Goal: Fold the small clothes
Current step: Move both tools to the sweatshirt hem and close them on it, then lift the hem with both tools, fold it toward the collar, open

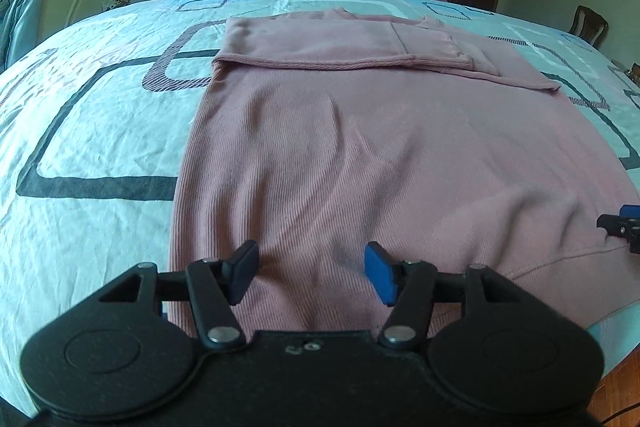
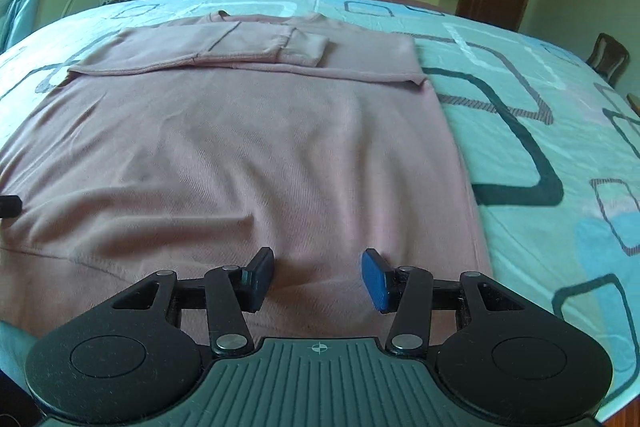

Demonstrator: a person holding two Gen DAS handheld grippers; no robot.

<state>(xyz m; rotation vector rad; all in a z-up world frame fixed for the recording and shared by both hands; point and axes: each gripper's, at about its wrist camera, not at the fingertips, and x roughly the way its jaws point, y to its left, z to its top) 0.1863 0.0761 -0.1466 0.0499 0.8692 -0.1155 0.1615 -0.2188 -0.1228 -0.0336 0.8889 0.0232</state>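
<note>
On the bed (image 1: 100,131) lies the pink garment (image 1: 340,155), sleeves folded across its far end; left gripper (image 1: 312,273) and right gripper (image 2: 318,277) hover over its near hem, fingers parted, holding nothing.

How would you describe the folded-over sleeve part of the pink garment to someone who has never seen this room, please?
Start at the bed sheet, pale blue with dark rounded squares. A pink garment lies flat on it. Across its far end lie the folded sleeves, a raised layered band with stitched edges, unlike the smooth single layer nearer the grippers.
</note>
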